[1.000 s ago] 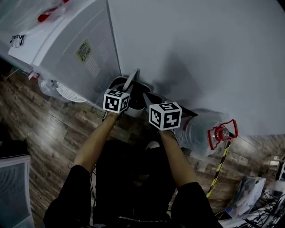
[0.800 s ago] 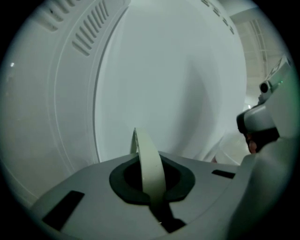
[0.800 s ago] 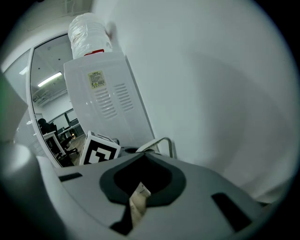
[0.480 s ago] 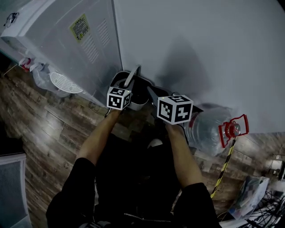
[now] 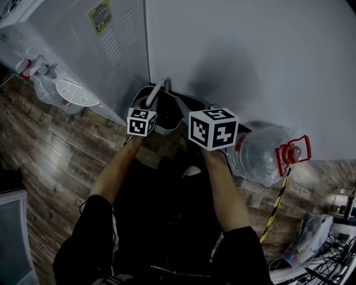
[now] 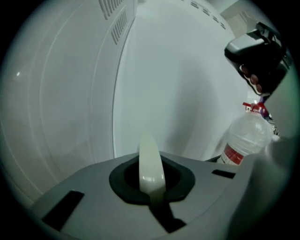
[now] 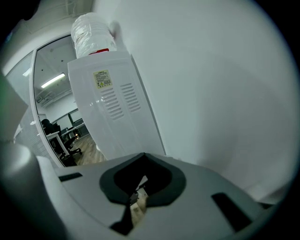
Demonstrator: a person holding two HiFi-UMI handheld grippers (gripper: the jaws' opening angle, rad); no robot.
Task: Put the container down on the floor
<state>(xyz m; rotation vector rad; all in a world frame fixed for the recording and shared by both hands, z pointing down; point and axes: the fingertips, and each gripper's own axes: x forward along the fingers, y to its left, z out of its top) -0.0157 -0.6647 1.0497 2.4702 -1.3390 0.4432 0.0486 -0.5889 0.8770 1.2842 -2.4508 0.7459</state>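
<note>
ahead: wall [image 5: 250, 55]
left: cabinet [image 5: 105, 50], tight
right: bottle [image 5: 258, 153], close by
between: container [image 5: 168, 128] plugs the gap
floor [image 5: 61, 150]: bare on the left

Container [image 5: 171, 124]: pale grey shell, dark inside.
Marker cubes [image 5: 213, 129]: black squares on white.
Floor [image 5: 61, 150]: brown wood-plank pattern.
Wall [image 5: 250, 55]: plain off-white.
Bottle [image 5: 258, 156], right: clear, red handle [image 5: 292, 156], red label.
Dispenser [image 5: 83, 55], far left: white, yellow sticker [image 5: 101, 16].
Pole [image 5: 275, 206], near right: yellow-black stripes.
Sleeves [image 5: 89, 239]: black.
</note>
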